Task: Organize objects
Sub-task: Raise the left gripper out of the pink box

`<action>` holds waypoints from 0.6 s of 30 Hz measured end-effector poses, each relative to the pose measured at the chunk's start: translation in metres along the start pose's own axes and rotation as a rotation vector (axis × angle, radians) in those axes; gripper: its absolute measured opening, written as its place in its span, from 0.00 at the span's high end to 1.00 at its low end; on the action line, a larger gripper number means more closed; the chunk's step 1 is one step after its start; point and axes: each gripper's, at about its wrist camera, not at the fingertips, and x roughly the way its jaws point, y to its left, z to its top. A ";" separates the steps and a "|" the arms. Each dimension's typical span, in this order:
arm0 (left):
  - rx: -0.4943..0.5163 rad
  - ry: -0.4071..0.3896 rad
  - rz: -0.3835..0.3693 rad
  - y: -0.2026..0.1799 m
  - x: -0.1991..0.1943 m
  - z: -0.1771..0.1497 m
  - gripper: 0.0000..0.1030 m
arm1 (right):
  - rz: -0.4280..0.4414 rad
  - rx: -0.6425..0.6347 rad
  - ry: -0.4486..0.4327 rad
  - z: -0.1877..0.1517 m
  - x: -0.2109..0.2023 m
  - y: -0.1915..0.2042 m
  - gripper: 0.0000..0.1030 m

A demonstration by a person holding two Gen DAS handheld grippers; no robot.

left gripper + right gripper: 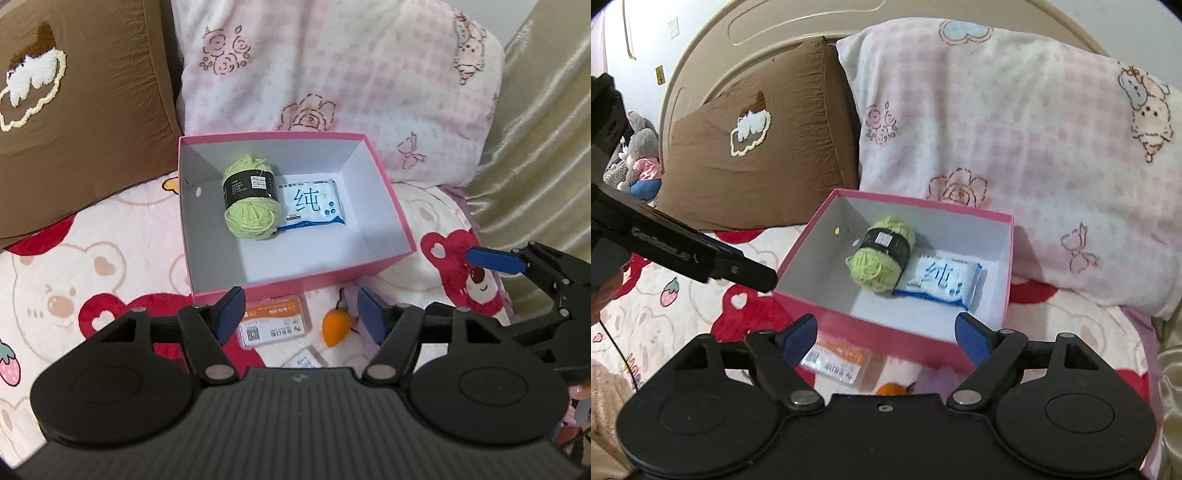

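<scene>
Bed (110,273) with bear-print blanket; pink box (295,284) near pillows (351,74) holds yarn (251,206) and wipes (314,203). Left gripper (301,314) and right gripper (886,334) both open, empty.

Yarn (251,199), wipes pack (314,203) inside pink box (295,286).

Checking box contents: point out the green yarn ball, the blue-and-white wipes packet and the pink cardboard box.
Green yarn ball (251,206), left wrist view, lower yarn.
Blue-and-white wipes packet (312,203), left wrist view, front face.
Pink cardboard box (295,282), left wrist view, near wall.
</scene>
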 end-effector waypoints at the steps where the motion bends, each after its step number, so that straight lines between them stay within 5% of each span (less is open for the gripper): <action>1: 0.009 0.000 -0.005 -0.001 -0.003 -0.003 0.33 | -0.002 0.002 0.006 -0.002 -0.002 0.001 0.15; 18: 0.037 0.077 -0.091 -0.018 -0.022 -0.050 0.01 | 0.010 -0.009 0.074 -0.039 -0.035 0.025 0.10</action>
